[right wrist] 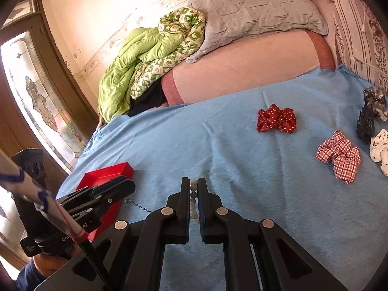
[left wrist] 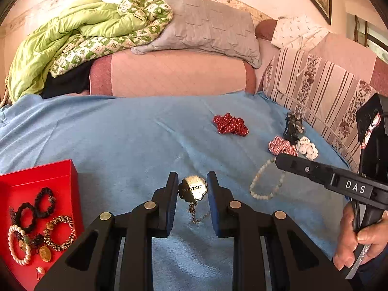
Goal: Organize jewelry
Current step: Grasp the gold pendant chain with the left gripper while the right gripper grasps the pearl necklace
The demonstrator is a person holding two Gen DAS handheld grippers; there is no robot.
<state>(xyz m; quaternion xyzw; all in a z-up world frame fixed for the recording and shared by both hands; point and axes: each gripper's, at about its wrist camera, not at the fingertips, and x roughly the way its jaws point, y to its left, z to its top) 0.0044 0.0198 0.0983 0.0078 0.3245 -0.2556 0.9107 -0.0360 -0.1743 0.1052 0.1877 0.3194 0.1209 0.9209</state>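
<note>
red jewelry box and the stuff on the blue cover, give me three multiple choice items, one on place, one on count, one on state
1. Where does the red jewelry box sit in the left wrist view?
A. lower left
B. upper right
C. centre

2. How many fabric scrunchies lie loose on the blue cover?
A. one
B. three
C. six

3. What is the right tool doing?
A. open and empty
B. shut on the bead bracelet
C. shut on a scrunchie

Answers: 1 A, the box fills the lower left corner. 2 B, a red dotted scrunchie, a red checked scrunchie and a white scrunchie. 3 B, beads show between its closed pads.
</note>
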